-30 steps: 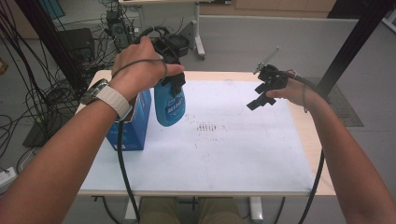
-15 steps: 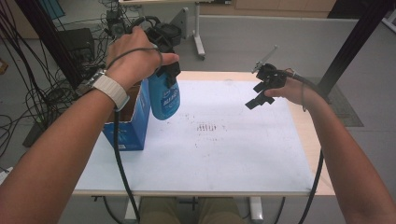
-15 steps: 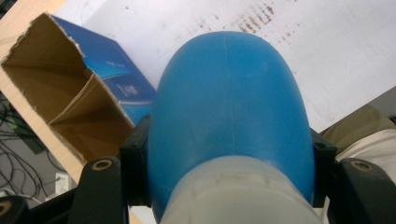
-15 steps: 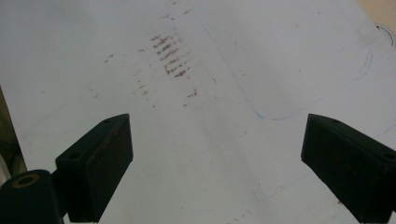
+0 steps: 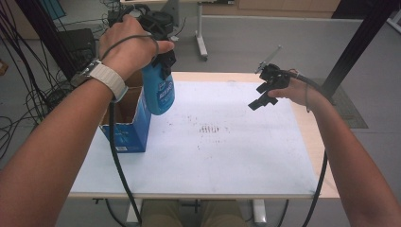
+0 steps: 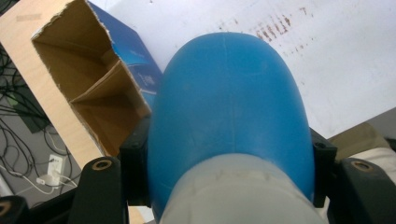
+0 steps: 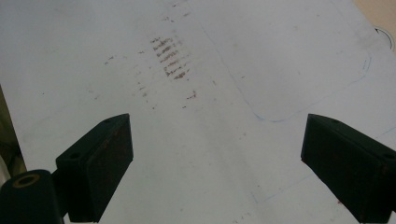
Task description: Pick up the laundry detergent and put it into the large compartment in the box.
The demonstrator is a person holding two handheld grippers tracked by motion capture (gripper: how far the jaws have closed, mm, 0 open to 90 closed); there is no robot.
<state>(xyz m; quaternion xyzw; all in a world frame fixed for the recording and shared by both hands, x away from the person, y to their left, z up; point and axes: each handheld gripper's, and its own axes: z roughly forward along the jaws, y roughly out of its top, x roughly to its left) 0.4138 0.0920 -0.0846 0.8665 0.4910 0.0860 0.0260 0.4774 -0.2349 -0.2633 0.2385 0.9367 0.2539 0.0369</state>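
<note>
Left hand-held gripper (image 5: 161,52) clamped on blue bottle (image 5: 158,92), up in air beside open cardboard box (image 5: 125,127). Probably going into box: keep bottle straight, lower slowly into free slot. Right hand-held gripper (image 7: 215,163) jaws apart, above table (image 5: 213,156).

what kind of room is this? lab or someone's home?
Most likely a lab or data-collection workspace, not a home: cable bundles trail over the grey floor, black rig struts frame the white-topped table, and plain desks stand behind.
</note>
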